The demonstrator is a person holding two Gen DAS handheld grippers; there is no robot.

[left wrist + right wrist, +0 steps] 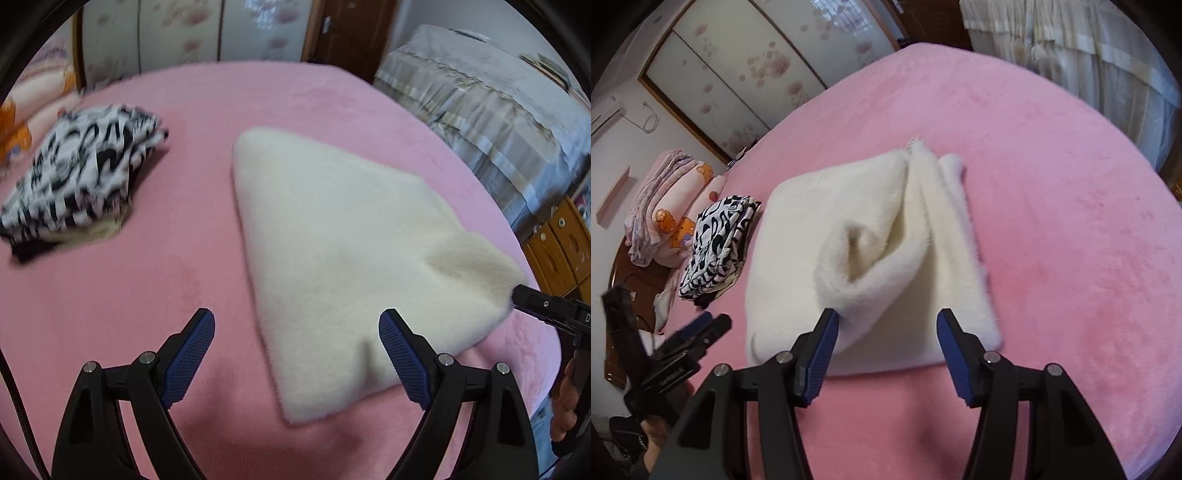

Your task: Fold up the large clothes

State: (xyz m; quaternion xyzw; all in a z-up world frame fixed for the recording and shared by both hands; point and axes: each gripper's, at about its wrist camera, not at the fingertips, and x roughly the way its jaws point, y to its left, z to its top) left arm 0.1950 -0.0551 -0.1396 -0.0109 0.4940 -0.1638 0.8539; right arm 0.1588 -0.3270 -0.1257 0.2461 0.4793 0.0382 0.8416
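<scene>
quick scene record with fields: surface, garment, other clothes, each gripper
surface: pink bed cover
garment: white fluffy garment, folded, one corner raised
other clothes: black-and-white patterned pile, to the garment's left, apart from it
left gripper: open, nothing between the jaws
right gripper: open at the raised corner, left pad touching the fluff

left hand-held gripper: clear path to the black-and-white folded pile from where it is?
Probably yes. The left hand-held gripper stands open and empty over the bare pink bedspread; nothing lies between it and the black-and-white pile. The white fluffy garment sits off to the other side.
</scene>
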